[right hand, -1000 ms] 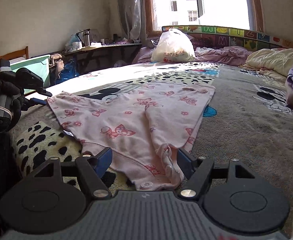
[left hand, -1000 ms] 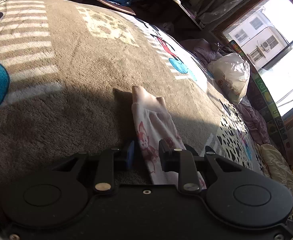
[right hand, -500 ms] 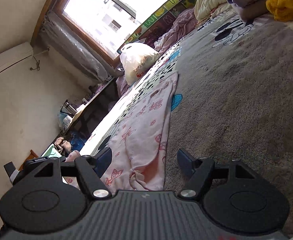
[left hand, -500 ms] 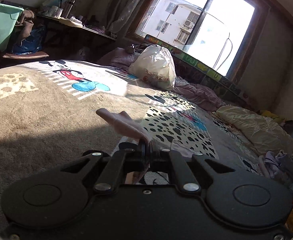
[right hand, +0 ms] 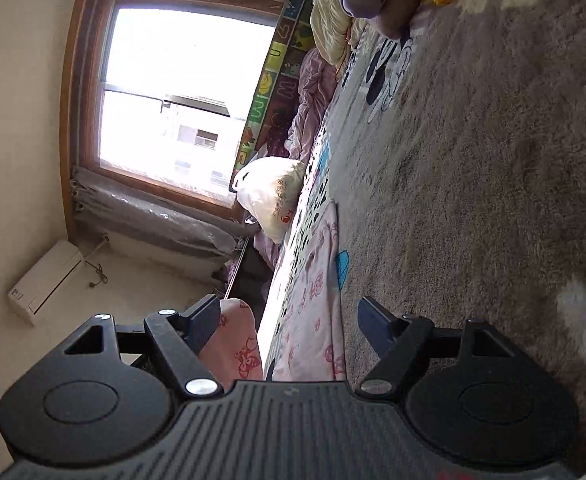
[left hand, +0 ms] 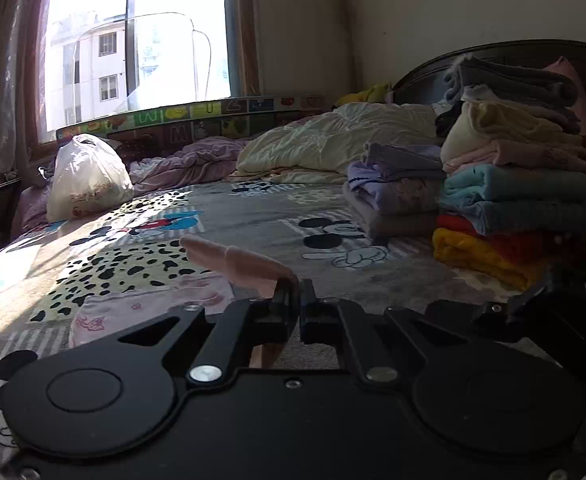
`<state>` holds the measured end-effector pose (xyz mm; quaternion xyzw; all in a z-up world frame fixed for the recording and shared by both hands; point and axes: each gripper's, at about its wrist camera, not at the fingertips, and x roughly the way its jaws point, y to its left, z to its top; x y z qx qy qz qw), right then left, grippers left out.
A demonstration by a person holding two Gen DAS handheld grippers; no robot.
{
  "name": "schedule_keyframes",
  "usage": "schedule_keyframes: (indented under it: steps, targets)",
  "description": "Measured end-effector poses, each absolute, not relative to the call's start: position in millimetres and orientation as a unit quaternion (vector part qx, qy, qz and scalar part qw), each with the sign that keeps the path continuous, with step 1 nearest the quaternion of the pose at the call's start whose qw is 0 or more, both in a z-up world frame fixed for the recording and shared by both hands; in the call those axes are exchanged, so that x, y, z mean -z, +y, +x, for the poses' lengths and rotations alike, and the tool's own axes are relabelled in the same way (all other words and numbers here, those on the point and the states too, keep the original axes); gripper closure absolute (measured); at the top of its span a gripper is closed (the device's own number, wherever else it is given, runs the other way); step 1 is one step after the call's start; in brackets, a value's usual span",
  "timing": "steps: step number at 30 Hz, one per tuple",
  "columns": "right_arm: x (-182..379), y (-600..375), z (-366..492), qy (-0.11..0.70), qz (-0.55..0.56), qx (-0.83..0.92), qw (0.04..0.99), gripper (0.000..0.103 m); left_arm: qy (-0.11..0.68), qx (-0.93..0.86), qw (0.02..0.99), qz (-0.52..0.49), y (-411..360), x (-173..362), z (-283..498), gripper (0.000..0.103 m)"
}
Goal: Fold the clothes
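Left wrist view, left claw [left hand: 297,300] clenched on pink garment [left hand: 245,266], right claw [right hand: 289,320] released, garment between its fingers.

The left gripper [left hand: 297,300] is held roughly level, its two fingers pressed together with a fold of pink cloth [left hand: 249,266] pinched between them. The right gripper [right hand: 289,320] is rolled far onto its side, so that its view is tipped almost a quarter turn. Its fingers are spread wide apart, and nothing is clamped between them.
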<state>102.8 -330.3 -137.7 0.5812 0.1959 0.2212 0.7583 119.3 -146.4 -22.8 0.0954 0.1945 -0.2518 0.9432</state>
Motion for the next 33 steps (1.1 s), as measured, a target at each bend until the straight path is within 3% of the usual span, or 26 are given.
schedule_keyframes:
  steps: [4,13,15,17,21,25,28,31,33]
  targets:
    - [147.1,-340.4,101.8,0.180,0.607,-0.203,0.747,0.028,0.218,0.286,0.925,0.122,-157.8,35.1,101.4,0.079]
    - [134.5,-330.0,107.7,0.219,0.527,-0.172,0.803,0.028,0.216,0.145,0.965,0.028,-32.1,25.5,62.9,0.077]
    - [131.7,-327.7,109.1,0.228,0.509,-0.165,0.814,0.028,0.217,0.122,0.968,0.017,-6.7,23.1,55.8,0.064]
    - [129.3,-324.8,110.9,0.241,0.493,-0.161,0.821,0.032,0.214,0.109,0.971,0.007,13.6,22.9,46.9,0.058]
    - [127.4,-311.0,112.9,0.273,0.481,-0.173,0.815,0.035,0.219,0.116,0.969,0.012,21.3,30.1,40.5,0.053]
    - [125.8,-297.8,114.8,0.272,0.458,-0.165,0.830,0.035,0.218,0.140,0.961,0.098,0.5,39.3,37.0,0.053]
    - [127.4,-299.3,118.7,0.252,0.463,-0.153,0.836,0.042,0.208,0.145,0.950,0.183,-16.0,51.7,27.3,0.053]
    - [133.7,-305.6,123.9,0.246,0.464,-0.139,0.840,0.063,0.207,0.119,0.943,0.233,-23.8,64.4,28.7,0.053]
    - [138.4,-309.5,127.6,0.246,0.466,-0.133,0.839,0.082,0.209,0.113,0.940,0.243,-22.3,67.8,30.5,0.053]
